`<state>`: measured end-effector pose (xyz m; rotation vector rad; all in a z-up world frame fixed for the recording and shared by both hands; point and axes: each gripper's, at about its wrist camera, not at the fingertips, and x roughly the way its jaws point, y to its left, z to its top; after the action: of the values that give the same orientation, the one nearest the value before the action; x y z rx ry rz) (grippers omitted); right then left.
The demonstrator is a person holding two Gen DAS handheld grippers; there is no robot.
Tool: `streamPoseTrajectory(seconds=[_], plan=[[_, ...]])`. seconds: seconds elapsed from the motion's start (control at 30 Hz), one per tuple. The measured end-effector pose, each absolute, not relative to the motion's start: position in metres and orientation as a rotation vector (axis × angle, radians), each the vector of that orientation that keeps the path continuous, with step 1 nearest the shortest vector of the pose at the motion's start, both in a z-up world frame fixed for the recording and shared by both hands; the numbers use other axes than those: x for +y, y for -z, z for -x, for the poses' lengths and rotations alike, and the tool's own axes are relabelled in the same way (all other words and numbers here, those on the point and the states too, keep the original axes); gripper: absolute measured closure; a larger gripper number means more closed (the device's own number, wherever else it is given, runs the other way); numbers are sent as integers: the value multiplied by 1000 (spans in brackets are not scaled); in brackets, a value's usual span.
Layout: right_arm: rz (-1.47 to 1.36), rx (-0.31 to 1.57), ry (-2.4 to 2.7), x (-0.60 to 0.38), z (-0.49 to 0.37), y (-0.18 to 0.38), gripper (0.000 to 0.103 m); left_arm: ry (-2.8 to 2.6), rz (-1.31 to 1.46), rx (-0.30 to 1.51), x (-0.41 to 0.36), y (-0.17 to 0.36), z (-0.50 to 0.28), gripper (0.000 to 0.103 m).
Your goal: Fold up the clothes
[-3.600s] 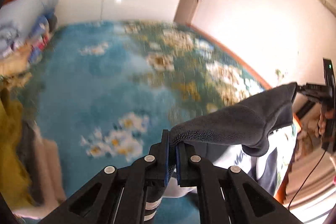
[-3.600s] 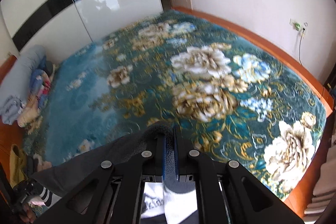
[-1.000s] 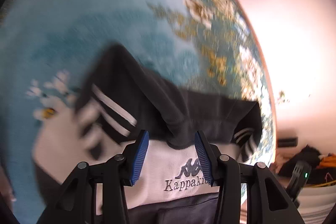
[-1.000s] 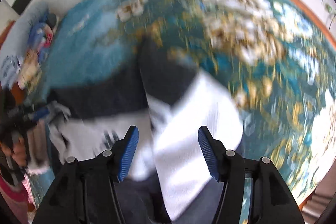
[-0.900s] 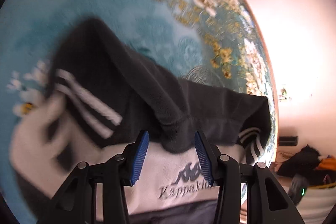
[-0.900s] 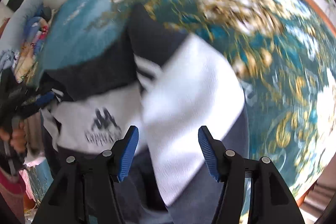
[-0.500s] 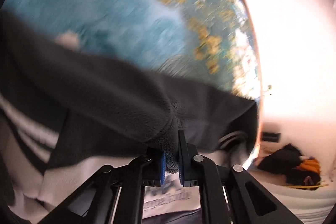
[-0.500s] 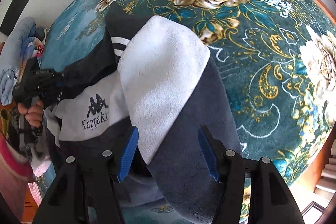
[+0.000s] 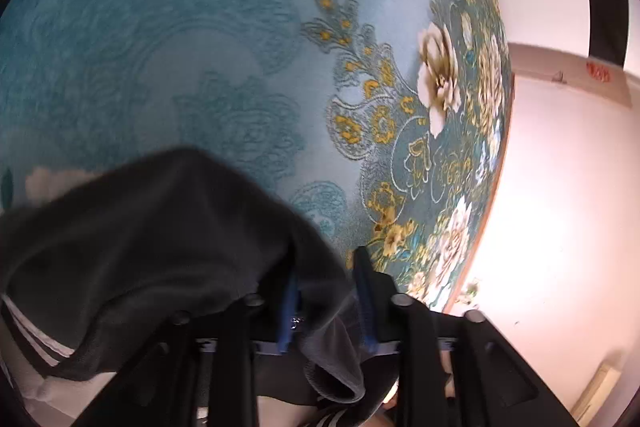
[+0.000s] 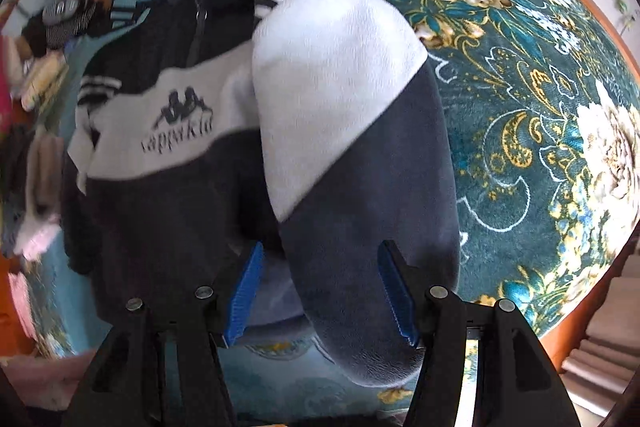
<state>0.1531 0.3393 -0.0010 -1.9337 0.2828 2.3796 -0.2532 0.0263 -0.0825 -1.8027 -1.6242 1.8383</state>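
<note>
Sweatshirt (image 10: 192, 115) lies on the floral blanket (image 10: 540, 75). Its sleeve (image 10: 360, 131) runs 12 to 6 straight btwn the wide-open right gripper (image 10: 320, 291), so right's nearer imo. Left gripper (image 9: 326, 301): dark fabric sits btwn pads, but can't tell if clamped.

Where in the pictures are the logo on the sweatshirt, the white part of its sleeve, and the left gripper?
logo (image 10: 178, 123): right wrist view, on the printed figures above the lettering.
white part of its sleeve (image 10: 332, 75): right wrist view, mid white panel.
left gripper (image 9: 326, 301): left wrist view, between the fingertips, dark fabric there.
</note>
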Motion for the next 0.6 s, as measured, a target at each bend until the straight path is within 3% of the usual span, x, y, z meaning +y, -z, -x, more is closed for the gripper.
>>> streamPoseTrajectory(seconds=[0.07, 0.23, 0.3, 0.47, 0.6], plan=[[1949, 240, -2356, 340, -155, 7, 42, -1767, 1750, -1610, 32, 84, 247, 51], [1956, 243, -2319, 346, -157, 15, 43, -1747, 1580, -1451, 16, 44, 202, 47], [1948, 248, -2312, 346, -158, 16, 46, -1862, 1594, -1272, 6, 27, 171, 44], [1927, 345, -2298, 357, -159, 9, 94, -2144, 1654, -792, -11, 1, 90, 43], [1881, 528, -2351, 377, -151, -21, 96, -2248, 1749, -620, -33, 8, 41, 43]])
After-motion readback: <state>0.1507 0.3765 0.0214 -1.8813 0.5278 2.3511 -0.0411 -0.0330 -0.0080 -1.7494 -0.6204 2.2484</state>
